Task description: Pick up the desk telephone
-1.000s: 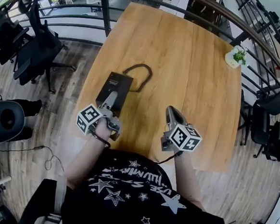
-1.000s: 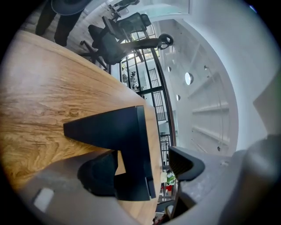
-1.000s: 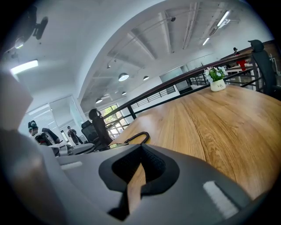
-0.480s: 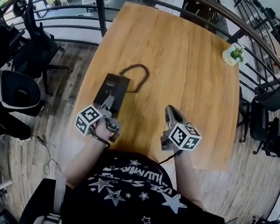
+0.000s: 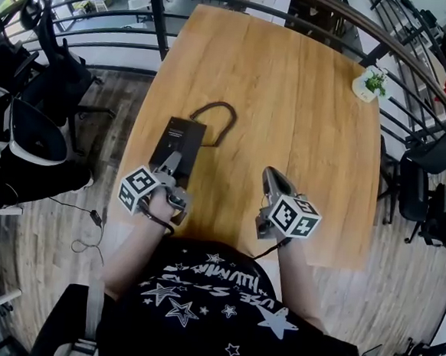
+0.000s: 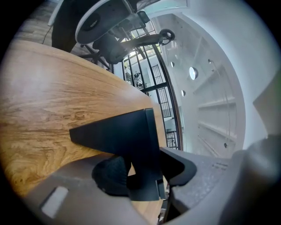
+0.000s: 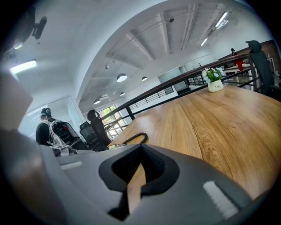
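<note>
Black, flat, rectangular desk telephone (image 5: 181, 138) lies on the pale wooden surface (image 5: 290, 102), toward 8 o'clock from the surface's middle, with its black looped cord (image 5: 221, 119) curling off at the telephone's 1 o'clock. Your left claw (image 5: 172, 164) reaches out at a shallow downward slant onto the telephone's near edge. Its jaws have just been closing, and your left gripper view shows the dark body wedged between them, the pads against its two sides. Your left hand (image 5: 158, 204) sits just behind, wrist low at the surface's near edge. Your right claw (image 5: 273, 177) is at 3 o'clock from the telephone, well apart from it and pointing the same way. Its jaws are drawn together at the tips with nothing between them. A small white pot with a green plant (image 5: 369, 85) stands at the surface's far 2 o'clock corner.
</note>
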Demonstrator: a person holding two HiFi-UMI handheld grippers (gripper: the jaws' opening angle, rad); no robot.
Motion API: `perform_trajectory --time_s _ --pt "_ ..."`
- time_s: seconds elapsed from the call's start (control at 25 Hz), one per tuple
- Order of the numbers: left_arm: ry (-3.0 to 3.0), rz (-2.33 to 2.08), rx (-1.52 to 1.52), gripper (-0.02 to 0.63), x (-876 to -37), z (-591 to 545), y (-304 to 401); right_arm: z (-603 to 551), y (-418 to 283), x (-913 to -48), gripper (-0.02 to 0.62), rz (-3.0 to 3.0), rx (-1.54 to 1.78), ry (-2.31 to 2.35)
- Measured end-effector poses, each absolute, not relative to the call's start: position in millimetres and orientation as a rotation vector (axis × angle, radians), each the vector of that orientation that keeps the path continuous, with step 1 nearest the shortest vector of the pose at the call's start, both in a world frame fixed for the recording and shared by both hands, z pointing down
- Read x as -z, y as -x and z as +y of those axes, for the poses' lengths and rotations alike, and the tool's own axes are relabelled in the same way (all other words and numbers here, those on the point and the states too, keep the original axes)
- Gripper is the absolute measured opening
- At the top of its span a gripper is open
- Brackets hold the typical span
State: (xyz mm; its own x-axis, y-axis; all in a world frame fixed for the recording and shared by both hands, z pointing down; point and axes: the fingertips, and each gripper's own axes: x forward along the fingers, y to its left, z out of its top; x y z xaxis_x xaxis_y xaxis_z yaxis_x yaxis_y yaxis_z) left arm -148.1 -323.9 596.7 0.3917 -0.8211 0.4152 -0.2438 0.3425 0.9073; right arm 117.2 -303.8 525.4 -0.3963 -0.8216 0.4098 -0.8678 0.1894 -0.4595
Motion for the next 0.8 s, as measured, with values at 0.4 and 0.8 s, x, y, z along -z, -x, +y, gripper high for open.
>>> perform_trajectory --time_s 0.4,0.8 --pt "-1.189 -1.092 0.564 0.188 -590.2 -321.2 141.5 -294.5 -130.7 -518.3 0.000 -2.367 -0.973 -1.729" --pt "-1.225 -1.047 0.598 0.186 -574.0 -314.0 134.6 -287.8 -134.9 -510.9 -0.001 -2.393 -0.972 -1.729"
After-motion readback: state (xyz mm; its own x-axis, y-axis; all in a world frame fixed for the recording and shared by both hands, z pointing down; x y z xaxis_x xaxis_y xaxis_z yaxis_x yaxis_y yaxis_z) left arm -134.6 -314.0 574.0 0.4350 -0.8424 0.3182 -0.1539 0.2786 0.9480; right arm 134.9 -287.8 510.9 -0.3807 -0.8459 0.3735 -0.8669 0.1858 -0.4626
